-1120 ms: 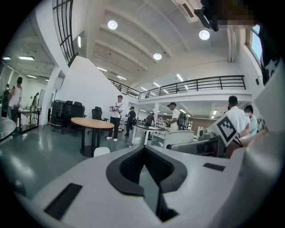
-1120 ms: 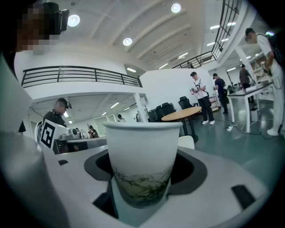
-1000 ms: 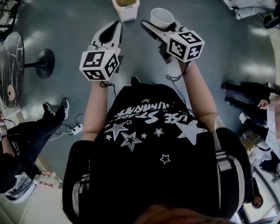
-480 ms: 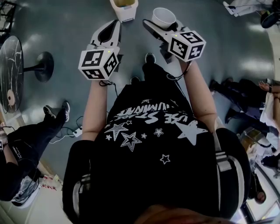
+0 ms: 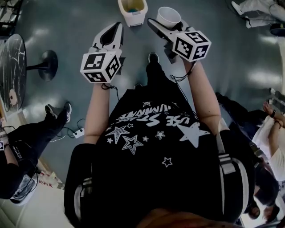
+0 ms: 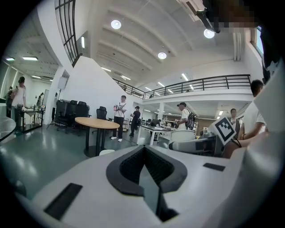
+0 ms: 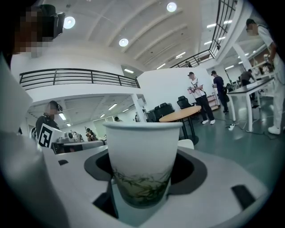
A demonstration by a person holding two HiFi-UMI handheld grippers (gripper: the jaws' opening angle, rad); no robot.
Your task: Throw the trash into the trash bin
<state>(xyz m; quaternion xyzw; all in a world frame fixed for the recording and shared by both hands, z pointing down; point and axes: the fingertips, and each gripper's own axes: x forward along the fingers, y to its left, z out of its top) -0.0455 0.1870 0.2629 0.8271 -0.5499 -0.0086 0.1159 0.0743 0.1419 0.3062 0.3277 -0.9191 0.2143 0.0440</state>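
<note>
A white trash bin [image 5: 133, 10] with a pale liner and something blue inside stands on the grey floor at the top of the head view. My right gripper [image 5: 165, 24] is shut on a white paper cup [image 5: 168, 17], which it holds upright just right of the bin. In the right gripper view the cup [image 7: 141, 156], printed with green leaves, fills the space between the jaws. My left gripper [image 5: 117, 27] points at the bin's left side. Its jaws are shut with nothing in them, and they meet at a narrow slit [image 6: 144, 151] in the left gripper view.
A round black table [image 5: 11, 67] on a pedestal base [image 5: 44, 64] stands at the left. A seated person [image 5: 31, 138] and a power strip [image 5: 78, 131] are nearby. More people sit at the right edge [image 5: 271, 116]. A round wooden table [image 6: 97, 123] stands ahead.
The bin has come further into view from the top edge and shifted right. A foot has stepped forward beneath the grippers. Both grippers have advanced toward the bin with the cup still held.
</note>
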